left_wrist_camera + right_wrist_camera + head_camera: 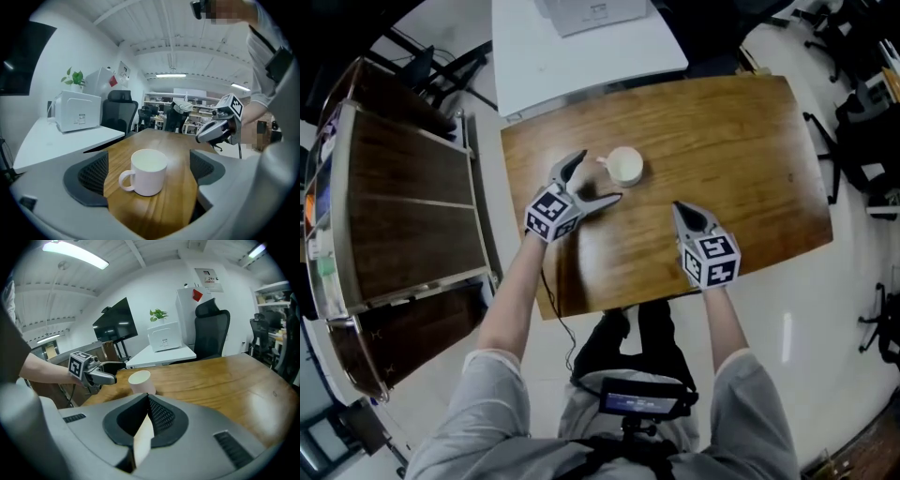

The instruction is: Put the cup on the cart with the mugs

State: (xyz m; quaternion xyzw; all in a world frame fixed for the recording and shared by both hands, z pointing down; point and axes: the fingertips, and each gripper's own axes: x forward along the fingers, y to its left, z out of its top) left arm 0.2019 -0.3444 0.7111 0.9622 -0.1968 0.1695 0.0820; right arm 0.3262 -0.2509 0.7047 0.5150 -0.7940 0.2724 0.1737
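Fingers of the left gripper stand spread wide, one on either side of a white mug, and neither pad touches it. Bare wood shows between the mug and each pad. The mug stands upright on the wooden table, with its handle turned toward the left pad in the left gripper view. Seen from the head view, it sits on the far left part of the tabletop, just beyond the left gripper's open tips.

On the right gripper, the fingers are pressed together with nothing between them. This gripper hovers over the near middle of the table, well apart from the mug, with its tips pointing toward the table's far edge. Its own view looks across the table at the mug and at the left gripper beside it.

A cart with dark wooden boards and a metal frame stands off the table's left side, apart from the mug. A white desk adjoins the table's far edge. It carries a white boxy appliance with a potted plant on top, and a black office chair stands beside it.
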